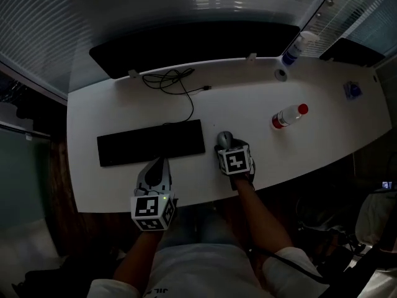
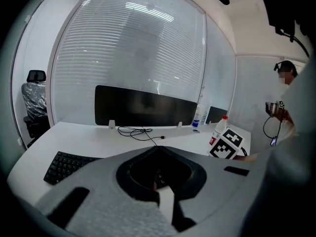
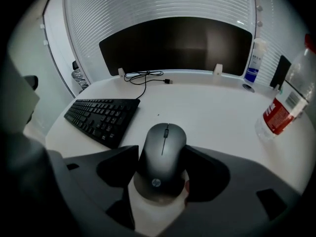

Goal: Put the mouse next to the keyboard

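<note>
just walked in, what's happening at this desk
A person is working over a white desk with a handheld gripper in each hand. The right gripper is closed on a dark mouse, low over the desk just to the right of the black keyboard and apart from it. The left gripper hangs shut and empty by the keyboard's near edge.

All three views are dim and underexposed. Pale light filters through the slatted blinds [image 1: 155,17], where ceiling lights mirror as streaks. The white worktop [image 1: 248,98] is the brightest surface. Both gripper views bulge fisheye-fashion, with black vignetted corners, and whatever lies closest to the lens is soft.
</note>
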